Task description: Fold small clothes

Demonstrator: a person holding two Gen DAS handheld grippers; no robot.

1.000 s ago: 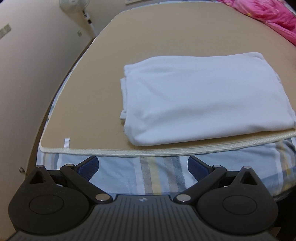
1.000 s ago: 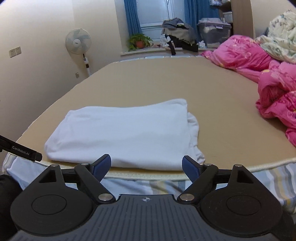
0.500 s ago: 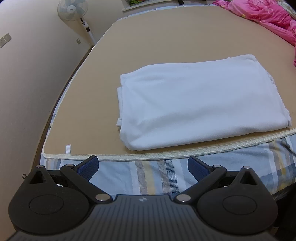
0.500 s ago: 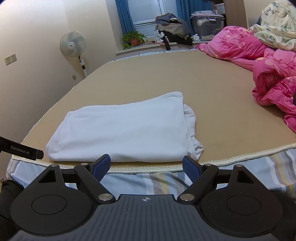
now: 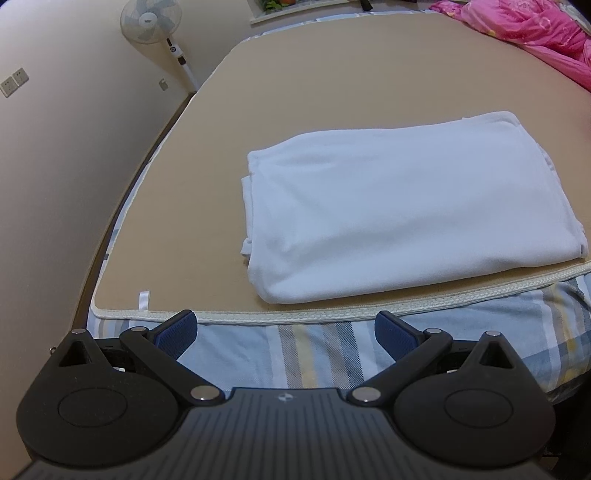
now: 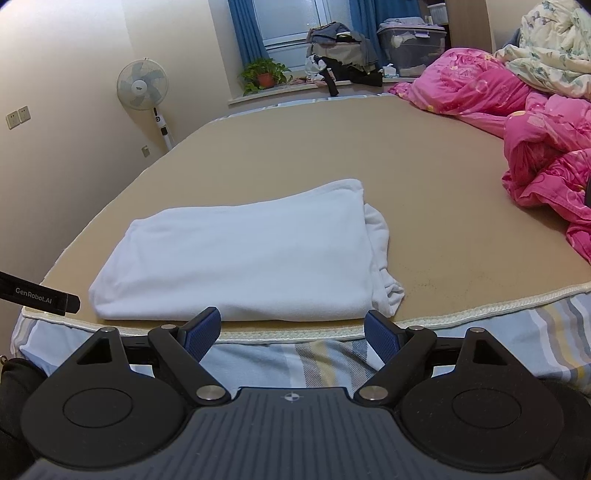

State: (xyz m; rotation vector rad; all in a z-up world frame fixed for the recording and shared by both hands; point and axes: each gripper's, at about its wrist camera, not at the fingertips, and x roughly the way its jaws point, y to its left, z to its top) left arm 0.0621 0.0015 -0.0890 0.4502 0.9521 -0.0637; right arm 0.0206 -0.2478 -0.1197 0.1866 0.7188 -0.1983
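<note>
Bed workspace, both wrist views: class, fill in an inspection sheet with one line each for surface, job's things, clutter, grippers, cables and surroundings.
Surface: tan mat over a striped sheet, cream trim at the near edge.
Job's things: white garment, folded, lying flat near the mat's front edge; layers stick out at its right end.
Clutter: pink quilt bunched at the right.
Grippers: left gripper and right gripper both open, empty, short of the garment.
Cables: nothing seen.
Surroundings: standing fan, potted plant, storage bin, blue curtains.

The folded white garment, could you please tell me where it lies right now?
The folded white garment lies on the tan mat near its front edge, just beyond the open right tongs, left of the pink quilt.
</note>
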